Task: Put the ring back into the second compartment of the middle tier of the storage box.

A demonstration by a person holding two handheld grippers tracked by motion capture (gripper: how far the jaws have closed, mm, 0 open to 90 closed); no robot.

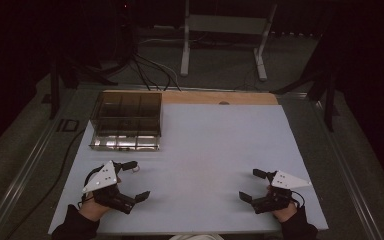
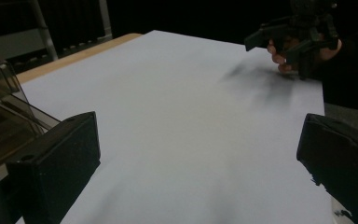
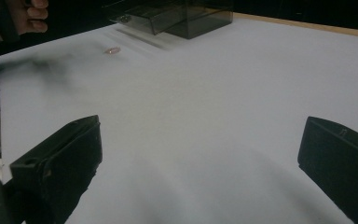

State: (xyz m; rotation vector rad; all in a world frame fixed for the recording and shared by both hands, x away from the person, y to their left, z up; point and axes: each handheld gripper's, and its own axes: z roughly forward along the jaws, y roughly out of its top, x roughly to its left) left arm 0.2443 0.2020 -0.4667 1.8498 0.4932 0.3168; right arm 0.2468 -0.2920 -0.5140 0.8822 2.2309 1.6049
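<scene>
Both grippers rest low over the white sheet (image 1: 215, 150) with jaws spread wide and nothing between them. The left gripper (image 1: 133, 180) sits just short of the smoky clear compartment box (image 1: 126, 121), which lies ahead of it, long side across; the right gripper (image 1: 252, 185) is well apart from it. A small pale object (image 3: 112, 50) lies on the sheet near the box, likely the left gripper's to reach.

Black grippers (image 1: 136, 181) with blocky jaws, grey three-cornered plates (image 1: 101, 176), dark sleeves (image 1: 75, 226).
</scene>
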